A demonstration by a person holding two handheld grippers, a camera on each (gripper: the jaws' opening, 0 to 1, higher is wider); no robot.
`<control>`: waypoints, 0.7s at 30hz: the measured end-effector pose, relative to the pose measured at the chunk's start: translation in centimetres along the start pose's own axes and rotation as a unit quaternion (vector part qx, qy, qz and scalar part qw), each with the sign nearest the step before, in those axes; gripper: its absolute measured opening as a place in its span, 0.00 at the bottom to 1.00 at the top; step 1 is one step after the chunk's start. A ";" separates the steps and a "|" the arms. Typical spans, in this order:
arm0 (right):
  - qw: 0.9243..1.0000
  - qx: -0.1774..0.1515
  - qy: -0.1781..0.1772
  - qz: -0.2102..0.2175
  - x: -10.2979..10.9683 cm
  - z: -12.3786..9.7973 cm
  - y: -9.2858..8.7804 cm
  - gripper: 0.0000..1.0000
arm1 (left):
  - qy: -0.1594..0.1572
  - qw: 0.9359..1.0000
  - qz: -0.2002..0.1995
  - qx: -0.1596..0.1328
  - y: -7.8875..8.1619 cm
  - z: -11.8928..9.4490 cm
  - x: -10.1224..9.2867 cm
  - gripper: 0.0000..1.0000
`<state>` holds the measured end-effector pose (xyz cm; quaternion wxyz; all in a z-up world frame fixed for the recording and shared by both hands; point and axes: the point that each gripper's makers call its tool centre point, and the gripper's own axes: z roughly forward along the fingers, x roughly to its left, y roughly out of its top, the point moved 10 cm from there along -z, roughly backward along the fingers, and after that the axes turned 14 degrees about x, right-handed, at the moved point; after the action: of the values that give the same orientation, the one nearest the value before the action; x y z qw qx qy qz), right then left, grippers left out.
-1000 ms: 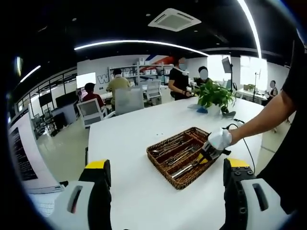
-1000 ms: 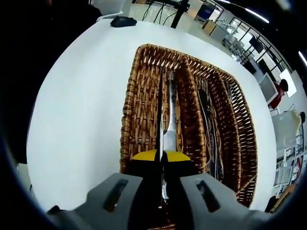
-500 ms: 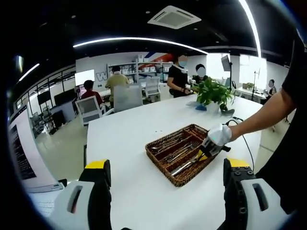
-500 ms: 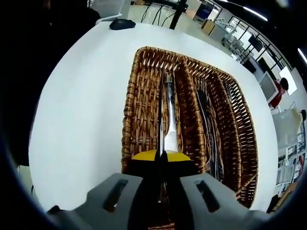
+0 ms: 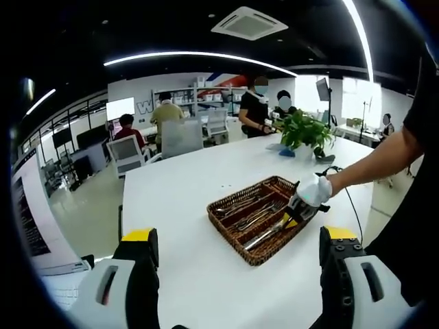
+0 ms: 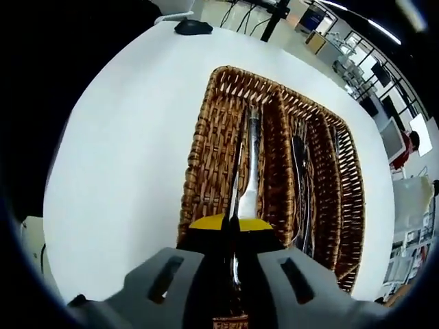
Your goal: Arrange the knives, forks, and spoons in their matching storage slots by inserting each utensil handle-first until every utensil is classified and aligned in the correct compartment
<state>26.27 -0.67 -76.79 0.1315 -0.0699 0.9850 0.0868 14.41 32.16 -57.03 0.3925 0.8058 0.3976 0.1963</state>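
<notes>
While the knife (image 6: 235, 184) lies along the leftmost compartment of the wicker basket (image 6: 199, 161), as the right gripper view frames it, the right gripper (image 6: 230, 225) has its yellow-tipped jaws pressed together on the near end, blade on edge, right beside a utensil (image 6: 251, 168) already lying there. Compared with a second ago, the basket sits a little farther from that camera, so more white table (image 6: 116, 151) shows around it; the knife stays clamped. Dark utensils (image 6: 300, 179) lie in the next slot over. From the left gripper view, a gloved hand (image 5: 314, 194) holds that gripper at the basket's near end, and the left gripper (image 5: 240, 257) hangs with its jaws spread wide, holding nothing, as before. A potted plant (image 5: 304, 133) stands beyond.
</notes>
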 end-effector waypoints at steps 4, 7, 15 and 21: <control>1.000 0.001 0.015 -0.006 0.1 0.1 0.1 0.01 | -0.001 1.000 -0.002 0.002 -0.1 0.2 0.0 1.00; 1.000 0.002 0.016 0.007 0.0 0.3 -0.1 0.01 | -0.004 1.000 -0.002 0.002 0.0 0.3 -0.1 1.00; 0.996 -0.034 -0.008 0.087 -1.2 -0.9 -0.6 0.12 | -0.009 1.000 -0.002 0.000 0.3 0.9 0.1 1.00; 0.978 -0.082 -0.044 0.185 -2.3 -4.2 -1.3 0.32 | -0.019 1.000 -0.008 -0.020 0.8 2.0 0.3 1.00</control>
<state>27.62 -2.48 -72.42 0.1498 0.1069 0.9638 0.1931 16.19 31.12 -57.64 0.4173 0.7982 0.3926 0.1858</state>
